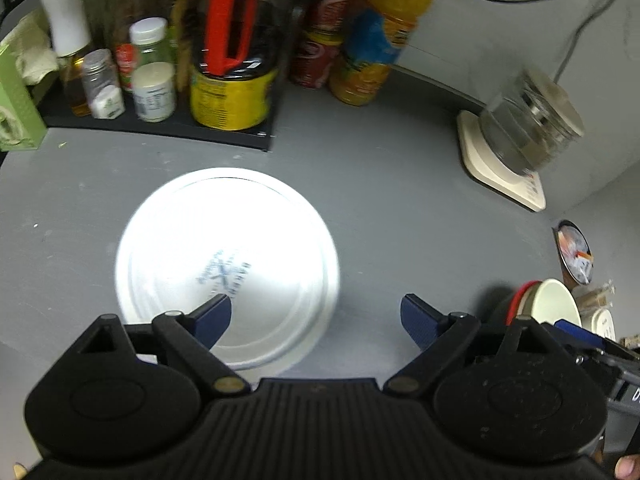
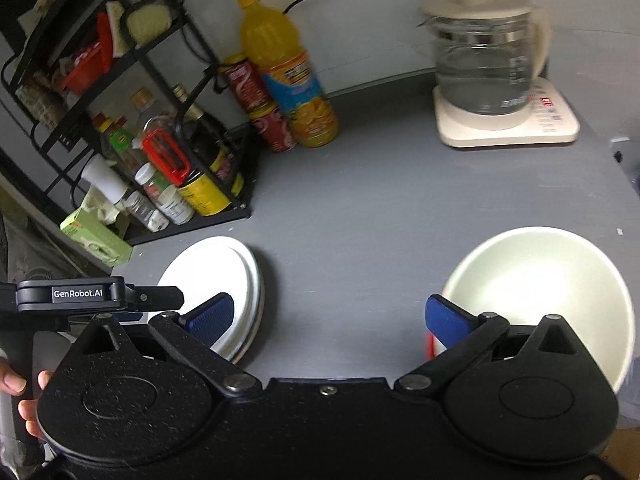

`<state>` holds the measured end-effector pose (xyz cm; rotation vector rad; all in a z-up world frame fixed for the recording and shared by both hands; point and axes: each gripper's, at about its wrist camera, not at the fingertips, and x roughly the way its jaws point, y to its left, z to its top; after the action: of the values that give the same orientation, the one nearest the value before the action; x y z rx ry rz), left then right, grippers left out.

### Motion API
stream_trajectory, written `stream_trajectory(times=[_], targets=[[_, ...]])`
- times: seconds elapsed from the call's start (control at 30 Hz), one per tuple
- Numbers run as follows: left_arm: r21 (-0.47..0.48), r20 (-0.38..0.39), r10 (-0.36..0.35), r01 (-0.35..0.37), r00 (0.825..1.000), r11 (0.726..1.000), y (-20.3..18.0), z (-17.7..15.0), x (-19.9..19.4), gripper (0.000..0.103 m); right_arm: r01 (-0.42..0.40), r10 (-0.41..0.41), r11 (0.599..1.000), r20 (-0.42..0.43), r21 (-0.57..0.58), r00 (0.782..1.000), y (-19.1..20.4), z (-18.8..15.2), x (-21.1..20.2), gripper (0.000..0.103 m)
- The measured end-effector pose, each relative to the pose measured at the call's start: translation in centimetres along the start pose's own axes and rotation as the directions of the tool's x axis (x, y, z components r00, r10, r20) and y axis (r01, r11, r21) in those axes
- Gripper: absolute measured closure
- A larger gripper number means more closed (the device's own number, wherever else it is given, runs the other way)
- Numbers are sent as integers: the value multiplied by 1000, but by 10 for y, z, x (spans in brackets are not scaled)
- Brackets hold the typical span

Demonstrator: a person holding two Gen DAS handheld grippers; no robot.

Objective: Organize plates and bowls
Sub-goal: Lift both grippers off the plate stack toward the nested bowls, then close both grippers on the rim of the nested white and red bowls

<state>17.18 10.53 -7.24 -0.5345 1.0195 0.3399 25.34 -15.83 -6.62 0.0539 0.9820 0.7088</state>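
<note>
White plates (image 1: 228, 268) lie upside down in a stack on the grey desk (image 1: 400, 200), left of centre in the left wrist view; the right wrist view shows the same stack at lower left, with more than one rim visible at its edge. A white bowl (image 2: 548, 280) stands upright at the lower right of the right wrist view and appears empty; a strip of red shows at its lower left side. At the upper right a glass kettle (image 2: 484, 64) with a cream lid sits on its cream base, with clear water in it. An orange juice bottle (image 2: 288, 76) and red cans (image 2: 260, 104) stand against the wall at upper centre. A black rack (image 2: 120, 120) at upper left holds spice jars and bottles, with a green box just beside it.

The left tool (image 1: 316, 320) points steeply down, its blue pads wide apart and holding nothing; one pad overlaps the plates' near edge in the picture. The right tool (image 2: 330, 320) is also spread wide and empty, over bare desk between the plates and the bowl. Fingers (image 2: 28, 400) show at the lower left edge.
</note>
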Motion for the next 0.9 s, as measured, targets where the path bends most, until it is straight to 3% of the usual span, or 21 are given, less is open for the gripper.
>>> stream_trajectory(times=[0.6, 0.9], targets=[[138, -34, -122, 126, 992, 982, -101, -9, 23, 12, 106, -121, 976, 70, 189, 990, -89, -8, -55, 0], [194, -103, -156, 174, 982, 965, -137, -13, 47, 12, 177, -194, 947, 37, 268, 980, -126, -23, -55, 0]])
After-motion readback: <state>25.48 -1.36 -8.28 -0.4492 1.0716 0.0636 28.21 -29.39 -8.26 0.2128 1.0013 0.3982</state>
